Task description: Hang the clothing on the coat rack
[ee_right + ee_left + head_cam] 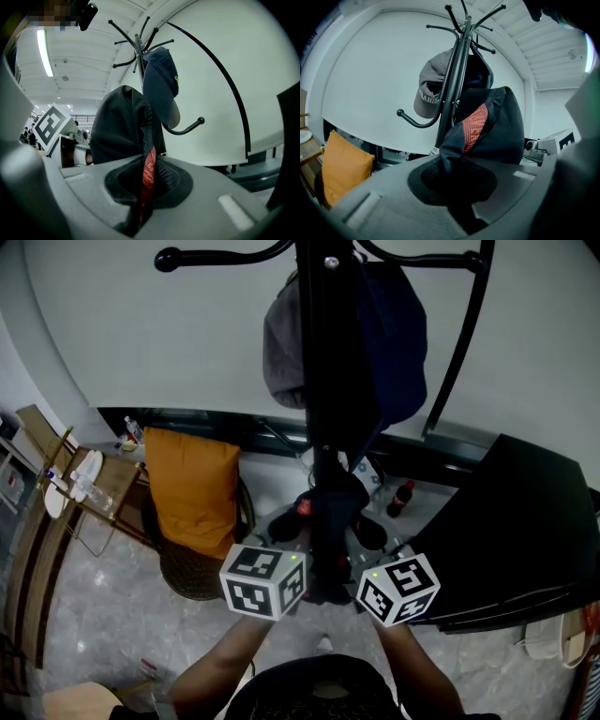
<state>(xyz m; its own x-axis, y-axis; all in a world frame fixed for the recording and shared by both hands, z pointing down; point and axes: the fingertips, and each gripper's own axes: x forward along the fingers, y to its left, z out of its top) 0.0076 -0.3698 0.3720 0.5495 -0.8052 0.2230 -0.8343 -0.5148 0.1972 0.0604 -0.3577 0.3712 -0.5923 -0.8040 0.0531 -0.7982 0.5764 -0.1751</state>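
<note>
A black coat rack (323, 381) stands straight ahead with a grey cap (281, 343) and a navy cap (394, 343) hanging on it. Below the caps, a dark garment (328, 512) with red knit trim hangs against the pole between my two grippers. My left gripper (298, 570) is shut on the garment's dark cloth (487, 136) near the red trim (476, 123). My right gripper (364, 573) is shut on the same garment (119, 129), with the red trim (149, 171) pinched between its jaws. A free hook (417, 122) curves out under the grey cap (429, 91).
An orange cushion (192, 488) rests on a round woven chair at the left. A black tabletop (525, 531) fills the right side. A red-capped bottle (401, 498) stands on the floor by the rack's base. A wooden shelf (84, 486) is at far left, and a curved black bar (464, 343) rises at right.
</note>
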